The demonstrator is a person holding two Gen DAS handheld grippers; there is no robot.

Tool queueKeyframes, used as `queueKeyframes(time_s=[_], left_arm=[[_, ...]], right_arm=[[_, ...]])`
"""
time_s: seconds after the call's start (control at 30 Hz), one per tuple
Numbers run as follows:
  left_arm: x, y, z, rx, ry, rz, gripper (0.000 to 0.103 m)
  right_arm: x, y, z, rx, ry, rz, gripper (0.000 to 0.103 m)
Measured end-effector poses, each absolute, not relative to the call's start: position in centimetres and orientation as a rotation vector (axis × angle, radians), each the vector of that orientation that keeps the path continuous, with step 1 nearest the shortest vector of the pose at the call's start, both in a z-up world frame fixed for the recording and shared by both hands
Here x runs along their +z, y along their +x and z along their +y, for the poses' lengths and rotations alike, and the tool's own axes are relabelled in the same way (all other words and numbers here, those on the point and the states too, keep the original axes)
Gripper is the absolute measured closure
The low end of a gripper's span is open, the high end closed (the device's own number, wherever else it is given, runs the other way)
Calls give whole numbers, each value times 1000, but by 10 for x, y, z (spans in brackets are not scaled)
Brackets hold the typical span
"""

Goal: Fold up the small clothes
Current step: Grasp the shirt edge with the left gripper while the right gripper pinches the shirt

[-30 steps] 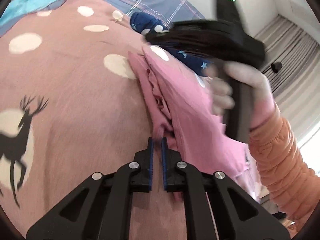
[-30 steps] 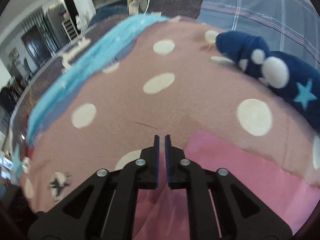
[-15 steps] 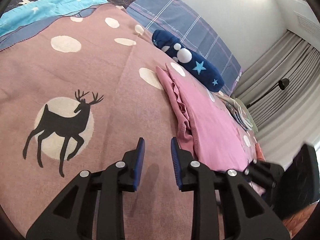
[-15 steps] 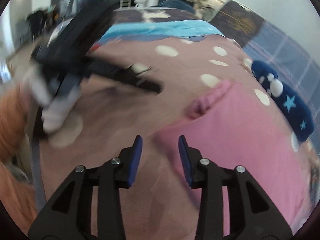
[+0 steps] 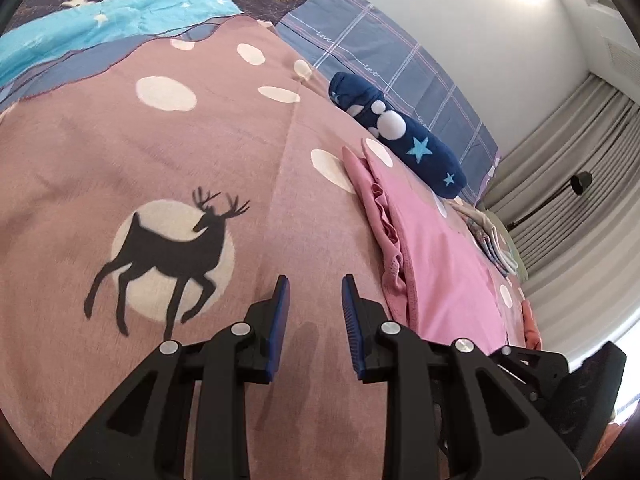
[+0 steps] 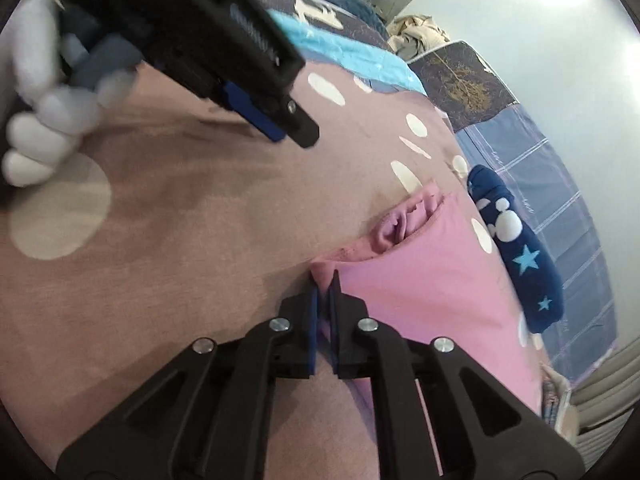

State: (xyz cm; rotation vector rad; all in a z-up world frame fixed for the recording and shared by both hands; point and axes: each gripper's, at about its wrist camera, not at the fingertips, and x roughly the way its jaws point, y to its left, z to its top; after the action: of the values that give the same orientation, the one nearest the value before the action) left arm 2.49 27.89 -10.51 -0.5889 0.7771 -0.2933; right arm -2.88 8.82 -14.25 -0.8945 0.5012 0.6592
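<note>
A pink garment lies folded flat on the mauve spotted blanket, its gathered edge toward the left. My left gripper is open and empty above bare blanket, just left of the garment's near corner. In the right wrist view my right gripper is shut on the near left corner of the pink garment, with pink cloth pinched between the blue pads. The left gripper also shows there at upper left, held by a white-gloved hand.
A rolled navy garment with stars and white dots lies beyond the pink one. Folded pale clothes sit further right. A black deer print marks the blanket. Grey curtains hang at the far right.
My left gripper let go of the pink garment, opened and drew back to the left. My right gripper opened, came round to the near corner and shut on it.
</note>
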Motion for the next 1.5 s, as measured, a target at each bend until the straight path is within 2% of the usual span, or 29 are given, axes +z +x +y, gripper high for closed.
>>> queueKeyframes(time_s=[0.03, 0.1, 0.13, 0.23, 0.27, 0.3, 0.47, 0.6, 0.63, 0.67, 0.7, 0.77, 0.9, 0.97, 1.07, 1.1, 1.17, 1.3, 1.5], left_arm=[[-102, 29, 276, -308, -582, 783, 74], [-94, 39, 269, -344, -568, 792, 63], [-88, 47, 264, -378, -552, 795, 61], [-76, 75, 251, -428, -505, 818, 55], [-75, 86, 246, -444, -496, 830, 48], [-75, 98, 242, -465, -493, 844, 46], [-102, 166, 219, -466, -500, 968, 46], [-110, 198, 207, -484, -540, 954, 44], [-113, 205, 204, -494, -564, 955, 46], [-115, 210, 203, -491, -583, 955, 77], [-118, 215, 203, -484, -590, 966, 94], [-123, 220, 208, -460, -633, 967, 95], [-121, 216, 208, -446, -567, 917, 95], [-124, 216, 210, -461, -586, 916, 94], [-122, 216, 214, -482, -599, 925, 89], [-121, 216, 215, -478, -593, 928, 84], [-120, 215, 220, -474, -598, 931, 78], [-119, 217, 221, -492, -622, 933, 63], [-118, 222, 191, -535, -499, 945, 55]], right_arm=[[-139, -30, 85, 674, -881, 498, 93], [-135, -35, 83, 676, -872, 478, 80], [-133, -38, 82, 660, -878, 460, 76], [-131, -45, 82, 645, -886, 459, 74], [-131, -44, 82, 640, -885, 469, 72], [-133, -42, 82, 630, -886, 483, 71], [-142, -35, 83, 584, -881, 517, 67], [-144, -28, 87, 561, -863, 524, 67], [-144, -26, 88, 559, -852, 530, 67], [-143, -21, 90, 558, -840, 536, 70], [-143, -20, 92, 560, -830, 541, 73], [-142, -13, 96, 581, -809, 564, 98], [-132, -21, 97, 556, -785, 487, 98], [-137, -14, 95, 570, -776, 531, 97], [-139, -9, 90, 569, -761, 561, 92], [-136, -12, 88, 567, -757, 545, 79], [-135, -16, 84, 554, -756, 528, 61], [-142, -24, 82, 535, -789, 533, 59], [-144, -20, 93, 504, -779, 548, 58]])
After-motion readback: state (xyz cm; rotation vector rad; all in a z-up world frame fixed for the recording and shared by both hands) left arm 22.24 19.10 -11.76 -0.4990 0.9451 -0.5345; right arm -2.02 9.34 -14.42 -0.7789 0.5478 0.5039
